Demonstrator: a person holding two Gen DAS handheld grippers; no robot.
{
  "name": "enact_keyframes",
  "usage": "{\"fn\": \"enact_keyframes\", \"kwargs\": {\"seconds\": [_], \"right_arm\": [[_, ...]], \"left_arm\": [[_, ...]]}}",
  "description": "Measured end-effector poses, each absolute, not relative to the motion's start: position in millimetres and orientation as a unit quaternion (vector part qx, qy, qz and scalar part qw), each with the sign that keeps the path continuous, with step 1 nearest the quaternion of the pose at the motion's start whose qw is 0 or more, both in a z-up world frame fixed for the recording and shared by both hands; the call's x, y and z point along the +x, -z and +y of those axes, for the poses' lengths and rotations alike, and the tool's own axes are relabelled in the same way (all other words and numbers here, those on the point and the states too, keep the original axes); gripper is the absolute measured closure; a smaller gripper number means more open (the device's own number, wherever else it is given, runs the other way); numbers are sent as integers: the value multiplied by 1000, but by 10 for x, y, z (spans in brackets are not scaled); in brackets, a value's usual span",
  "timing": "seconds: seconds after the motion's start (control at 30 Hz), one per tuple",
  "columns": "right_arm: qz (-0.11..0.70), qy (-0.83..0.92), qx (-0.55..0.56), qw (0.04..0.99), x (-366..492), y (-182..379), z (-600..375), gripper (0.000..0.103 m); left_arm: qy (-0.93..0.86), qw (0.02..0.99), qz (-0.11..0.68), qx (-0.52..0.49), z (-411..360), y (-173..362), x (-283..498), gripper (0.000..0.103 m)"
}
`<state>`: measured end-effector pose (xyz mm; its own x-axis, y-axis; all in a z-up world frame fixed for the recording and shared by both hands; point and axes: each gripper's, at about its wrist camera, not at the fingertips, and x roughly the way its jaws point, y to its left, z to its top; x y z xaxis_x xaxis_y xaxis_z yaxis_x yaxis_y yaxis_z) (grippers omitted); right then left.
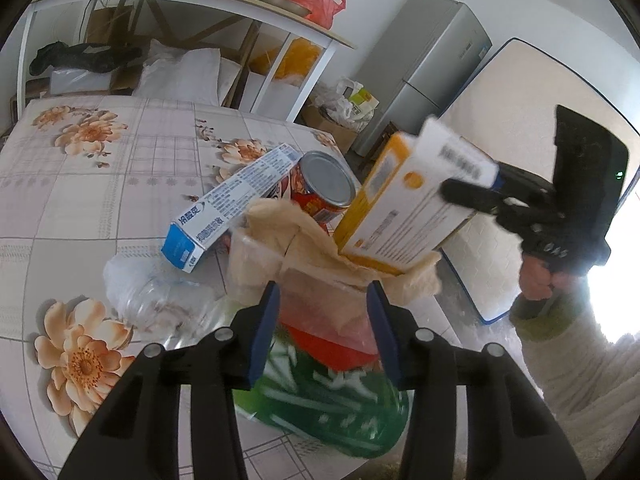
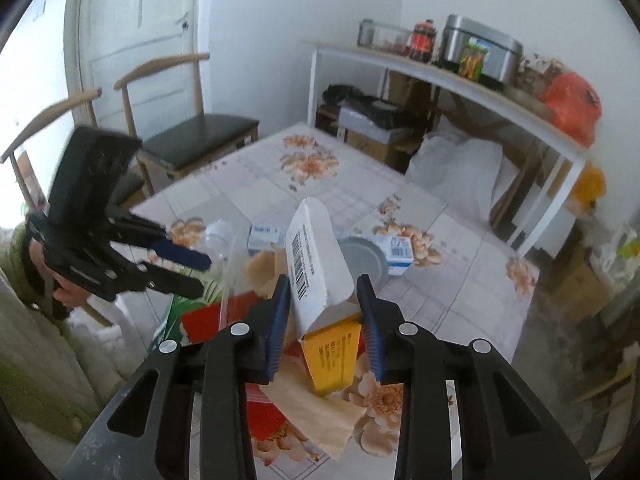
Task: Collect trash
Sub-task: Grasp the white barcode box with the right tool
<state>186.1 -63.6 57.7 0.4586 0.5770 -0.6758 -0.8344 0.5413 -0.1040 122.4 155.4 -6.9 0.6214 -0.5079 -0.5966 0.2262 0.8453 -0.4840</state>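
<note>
Right claw [image 2: 325,322] clamped on one yellow-white box [image 2: 320,280], tilted above one brown paper bag [image 1: 340,264]. Left claw [image 1: 324,332] apart around that bag. On floral desk [image 1: 100,184]: one can [image 1: 326,186], one blue-white carton [image 1: 228,208].

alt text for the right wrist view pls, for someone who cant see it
The right gripper holds a white and yellow carton between its blue-padded fingers, above a brown paper bag on a floral table. A tin can and blue-and-white box lie behind; the left gripper hovers at left.
</note>
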Motion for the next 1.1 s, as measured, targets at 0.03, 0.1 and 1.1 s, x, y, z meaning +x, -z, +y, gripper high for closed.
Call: {"fn": "enact_keyframes", "kwargs": {"seconds": [0.03,0.1,1.1], "right_arm": [[294,-425,-204,831,1851,-617,-683,72],[289,-420,-172,843,1834,-700,-805,72],[399,-220,-11,890,1972,-50,-1211,68]], "left_arm": [[208,881,382,-184,1550,70,1224,59],[208,881,383,-185,1545,75,1222,59],[242,890,324,-209,1688,341,915,62]]}}
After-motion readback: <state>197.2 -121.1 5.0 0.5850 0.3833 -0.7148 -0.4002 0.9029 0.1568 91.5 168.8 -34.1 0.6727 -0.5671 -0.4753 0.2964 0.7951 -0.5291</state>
